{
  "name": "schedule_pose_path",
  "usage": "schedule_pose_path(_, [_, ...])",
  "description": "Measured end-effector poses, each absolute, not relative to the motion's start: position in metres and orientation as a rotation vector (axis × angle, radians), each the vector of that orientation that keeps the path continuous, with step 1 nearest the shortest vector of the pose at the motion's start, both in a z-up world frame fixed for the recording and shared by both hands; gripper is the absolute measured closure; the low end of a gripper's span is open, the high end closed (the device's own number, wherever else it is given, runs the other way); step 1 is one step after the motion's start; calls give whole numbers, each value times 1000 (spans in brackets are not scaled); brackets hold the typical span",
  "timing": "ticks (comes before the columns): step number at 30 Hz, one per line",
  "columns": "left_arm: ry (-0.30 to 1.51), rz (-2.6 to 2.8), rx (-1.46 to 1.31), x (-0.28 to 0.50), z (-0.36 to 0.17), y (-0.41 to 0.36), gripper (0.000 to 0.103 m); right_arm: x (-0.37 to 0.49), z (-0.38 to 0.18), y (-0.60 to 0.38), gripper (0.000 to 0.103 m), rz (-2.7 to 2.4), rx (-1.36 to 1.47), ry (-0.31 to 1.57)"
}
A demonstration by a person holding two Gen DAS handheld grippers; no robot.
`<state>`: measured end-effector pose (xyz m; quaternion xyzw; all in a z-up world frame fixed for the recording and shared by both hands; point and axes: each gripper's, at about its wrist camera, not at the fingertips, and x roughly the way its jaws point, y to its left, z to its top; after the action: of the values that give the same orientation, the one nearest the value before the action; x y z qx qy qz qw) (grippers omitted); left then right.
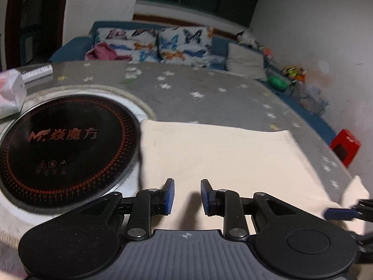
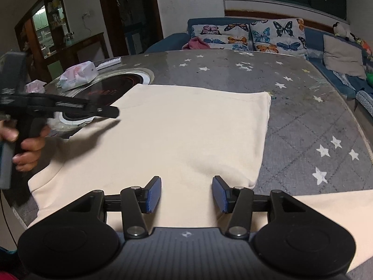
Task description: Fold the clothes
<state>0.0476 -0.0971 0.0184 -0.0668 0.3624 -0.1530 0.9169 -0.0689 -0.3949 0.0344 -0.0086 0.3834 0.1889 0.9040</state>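
a living room at night, with a blue sofa (image 2: 314, 37) carrying butterfly cushions (image 2: 277, 36) behind a round grey tabletop (image 2: 303, 121) printed with white stars. a black induction plate (image 1: 63, 142) sits sunk into the tabletop, and a tissue pack (image 2: 78, 74) lies beside it. the cream garment (image 2: 177, 137) lies flat on the tabletop, partly folded, its left edge just over the plate's rim. i see my left gripper (image 1: 187, 197) above the garment's near part, fingers apart and holding nothing. my right gripper (image 2: 186, 194) hangs over the near edge of the cloth, fingers wide and empty. in the right wrist view, the left hand (image 2: 28, 147) grips its handle.
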Motion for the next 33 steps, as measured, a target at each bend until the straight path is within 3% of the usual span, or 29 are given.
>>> schedule_pose_path(11, [748, -244, -141, 107, 17, -95, 74, -37, 38, -403, 53, 404, -4, 795])
schedule_pose_path(27, [736, -224, -87, 122, 19, -102, 73, 66, 28, -416, 53, 349, -27, 775])
schedule_pose_path(33, [694, -202, -87, 86, 35, -86, 58, 51, 39, -407, 52, 361, -77, 749])
